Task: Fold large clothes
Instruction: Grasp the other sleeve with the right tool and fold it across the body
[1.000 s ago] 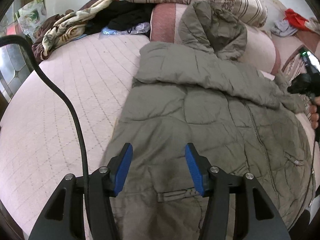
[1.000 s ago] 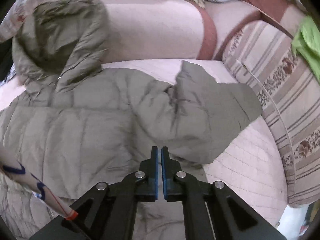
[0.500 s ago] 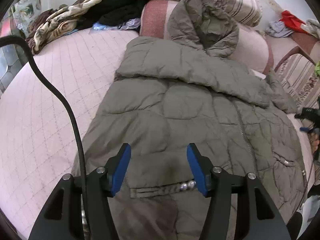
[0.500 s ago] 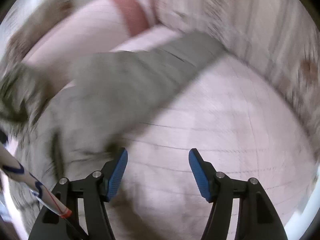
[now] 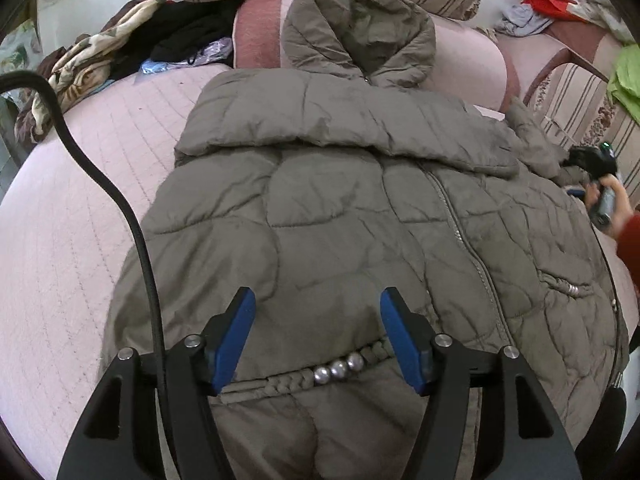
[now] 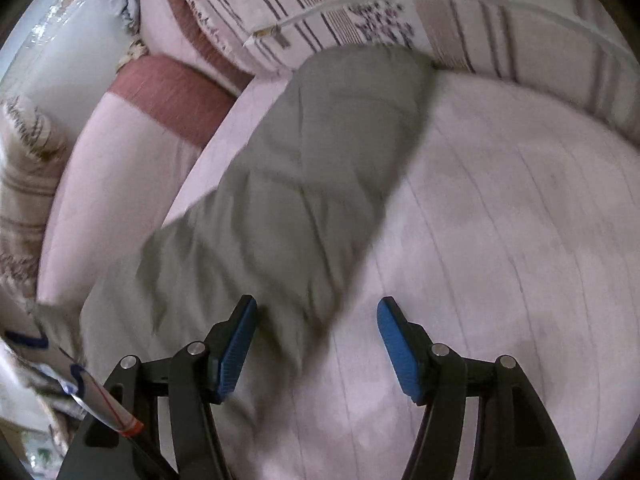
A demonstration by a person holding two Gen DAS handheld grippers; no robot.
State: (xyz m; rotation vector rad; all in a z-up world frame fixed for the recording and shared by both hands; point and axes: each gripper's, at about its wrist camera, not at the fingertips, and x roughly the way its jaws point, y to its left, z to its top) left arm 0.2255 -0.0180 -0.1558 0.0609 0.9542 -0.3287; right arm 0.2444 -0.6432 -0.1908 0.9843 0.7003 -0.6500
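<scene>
A large olive-grey quilted coat (image 5: 340,208) lies front up on the pink bed, hood (image 5: 360,28) resting on a pillow, one sleeve folded across the chest. My left gripper (image 5: 316,332) hovers over the lower front near a beaded pocket trim (image 5: 340,368); its jaws are opening and no cloth is pinched between them. The other sleeve (image 6: 312,184) stretches out over the bedspread in the right wrist view. My right gripper (image 6: 316,336) stands open above that sleeve's shoulder end, the cloth under its left finger, untouched by the pads. A hand holds this gripper (image 5: 592,168) at the coat's right edge.
Pink quilted bedspread (image 5: 72,216) surrounds the coat. Striped and pink pillows (image 5: 472,60) line the head of the bed. A pile of clothes (image 5: 120,52) lies at the far left. A black cable (image 5: 120,200) hangs across the left wrist view. Striped cushion (image 6: 440,12) borders the sleeve.
My right gripper went from shut to open and swung with a roll toward the outstretched sleeve. My left gripper widened a little and moved forward along the coat's lower front.
</scene>
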